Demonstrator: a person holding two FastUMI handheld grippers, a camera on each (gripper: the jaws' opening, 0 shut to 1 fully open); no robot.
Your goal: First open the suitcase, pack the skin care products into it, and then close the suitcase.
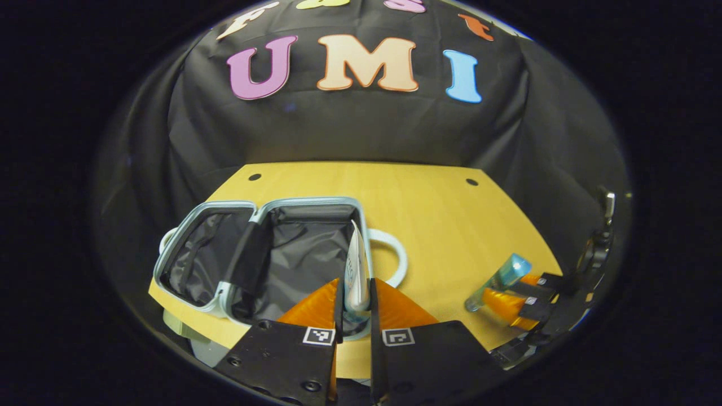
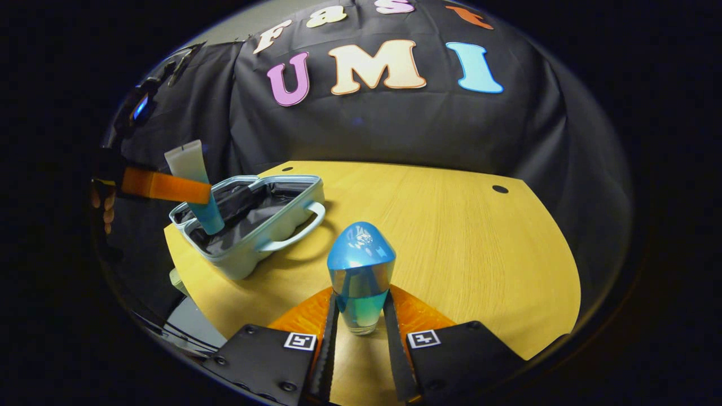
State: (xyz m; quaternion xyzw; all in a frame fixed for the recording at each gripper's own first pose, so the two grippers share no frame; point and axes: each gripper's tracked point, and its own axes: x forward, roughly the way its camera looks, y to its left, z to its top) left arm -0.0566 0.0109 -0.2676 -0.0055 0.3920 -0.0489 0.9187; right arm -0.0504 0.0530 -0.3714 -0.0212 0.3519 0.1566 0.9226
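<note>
A small pale blue suitcase (image 1: 221,293) lies open on the table, its dark lining showing; in the right gripper view the suitcase (image 2: 254,248) sits at the left. My left gripper (image 1: 355,304) is shut on a pale tube with a teal lower end (image 1: 356,270), held upright over the suitcase's right half. The right gripper view shows that tube (image 2: 194,180) and left gripper (image 2: 169,189) above the case. My right gripper (image 2: 358,321) is shut on a blue-capped clear bottle (image 2: 361,270), held above the table. The bottle (image 1: 499,282) and right gripper (image 1: 522,307) appear at the right.
The yellow wooden table (image 2: 451,237) has two small dark holes near its far edge. The suitcase's looped handle (image 1: 395,254) juts toward the table's middle. A hand (image 2: 104,211) holds the left gripper beyond the table's left edge. Black cloth surrounds the booth.
</note>
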